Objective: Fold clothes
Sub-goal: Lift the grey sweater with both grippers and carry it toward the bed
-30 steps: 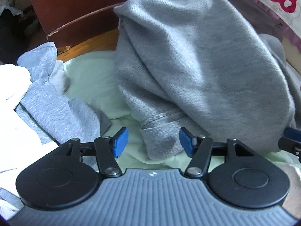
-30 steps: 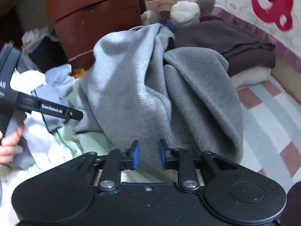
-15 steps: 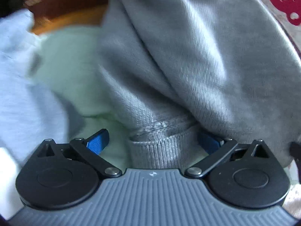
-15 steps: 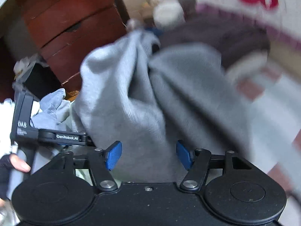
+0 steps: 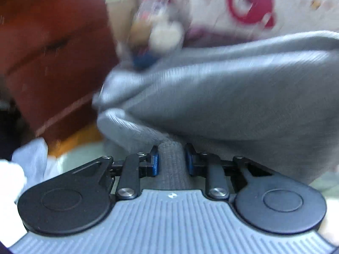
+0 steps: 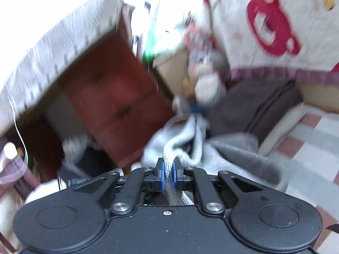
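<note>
A grey knit sweater (image 5: 222,97) fills the middle and right of the left wrist view, bunched and lifted. My left gripper (image 5: 171,160) is shut on its ribbed cuff, which sits between the blue pads. In the right wrist view the same sweater (image 6: 228,154) hangs in front of me. My right gripper (image 6: 168,174) is shut on a ribbed edge of it. Both views are blurred by motion.
A red-brown wooden dresser (image 6: 110,97) stands at the left. A stuffed bunny (image 6: 205,80) and a folded dark brown garment (image 6: 254,103) lie behind the sweater. A quilt with red prints (image 6: 273,21) is at the back. Light clothes (image 5: 31,158) lie at the left on the bed.
Both grippers were open around the sweater half a second ago and have closed on its ribbed edges. Both have lifted, and the views tilt upward.
</note>
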A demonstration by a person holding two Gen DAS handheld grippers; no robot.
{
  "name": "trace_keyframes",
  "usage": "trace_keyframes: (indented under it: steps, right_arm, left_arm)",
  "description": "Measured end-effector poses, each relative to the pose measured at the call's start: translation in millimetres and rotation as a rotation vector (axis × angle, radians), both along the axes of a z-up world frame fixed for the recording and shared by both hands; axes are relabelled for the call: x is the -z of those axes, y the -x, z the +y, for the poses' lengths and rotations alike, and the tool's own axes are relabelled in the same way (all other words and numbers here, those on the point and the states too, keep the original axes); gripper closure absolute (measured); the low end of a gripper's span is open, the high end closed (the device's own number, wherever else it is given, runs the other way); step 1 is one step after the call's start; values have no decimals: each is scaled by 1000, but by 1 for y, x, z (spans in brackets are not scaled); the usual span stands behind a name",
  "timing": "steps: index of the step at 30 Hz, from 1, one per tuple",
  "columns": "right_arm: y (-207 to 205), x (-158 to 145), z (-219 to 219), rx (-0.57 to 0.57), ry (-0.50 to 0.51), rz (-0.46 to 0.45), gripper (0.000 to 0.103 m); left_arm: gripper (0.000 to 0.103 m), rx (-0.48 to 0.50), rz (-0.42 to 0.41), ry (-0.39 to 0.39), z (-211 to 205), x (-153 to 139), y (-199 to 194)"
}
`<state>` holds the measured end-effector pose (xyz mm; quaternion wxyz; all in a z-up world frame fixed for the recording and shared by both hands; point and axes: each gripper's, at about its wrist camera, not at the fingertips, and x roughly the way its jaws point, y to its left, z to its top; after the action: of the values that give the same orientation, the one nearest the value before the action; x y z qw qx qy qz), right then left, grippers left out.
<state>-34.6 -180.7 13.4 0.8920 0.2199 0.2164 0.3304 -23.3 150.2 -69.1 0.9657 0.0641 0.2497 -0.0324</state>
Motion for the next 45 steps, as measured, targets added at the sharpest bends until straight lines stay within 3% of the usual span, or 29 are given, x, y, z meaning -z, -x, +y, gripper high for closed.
trace_keyframes:
  steps: [5,8,10,12,14,15,16,24,27,30,32,33,34,35,36,37,38,40,43,45]
  right_arm:
    - [17,-40,-39,103,34,-71,100]
    - [20,-33,-40,137,143,-16,100]
    - [23,-19,-34,96,170,23,95]
    - [26,-3,-22,60,215,48,92]
    - [22,12,-10,29,265,82,61]
    - [17,21,-4,24,283,101,40]
    - [11,29,2,15,288,124,37]
    - [-43,89,31,-46,335,265,37]
    - [-55,105,39,-69,305,298,37]
    - [-66,121,46,-88,254,334,36]
    - [-73,132,51,-100,219,358,34]
    - [-76,137,53,-106,202,370,40]
    - [-80,143,55,-113,185,382,76]
    - [-83,148,58,-119,168,394,83]
    - [-79,147,53,-126,106,379,84]
    - [-73,144,48,-133,39,361,86]
    - [-67,142,43,-140,-29,342,87]
    - [-58,129,33,-163,-124,326,91]
    - [-44,102,22,-234,-298,245,92]
    - [-34,85,21,-276,-351,190,92]
  left_arm:
    - [80,9,44,6,-17,-15,-2]
    - [73,13,75,9,-27,-24,-3]
    - [54,-2,122,37,-27,-18,-4]
    - [46,-38,167,88,-9,-4,-4]
    - [41,-73,210,137,10,9,-4]
    - [37,-90,231,162,19,15,-4]
    - [35,-108,253,187,29,22,-4]
    - [26,-248,423,386,104,74,-5]
    - [26,-184,505,432,107,94,-14]
    - [26,-181,507,476,104,108,-26]
    - [18,-199,510,542,107,118,-37]
    - [12,-218,510,588,109,124,-44]
    - [12,-252,520,629,112,132,-50]
    - [12,-257,507,640,112,133,-51]
    - [18,-259,491,647,112,133,-51]
    - [35,-250,475,594,106,128,-49]
    - [45,-240,460,533,100,122,-47]
    - [91,-166,423,434,84,103,-34]
    - [91,-106,320,291,53,59,-10]
    - [92,-73,242,239,40,33,4]
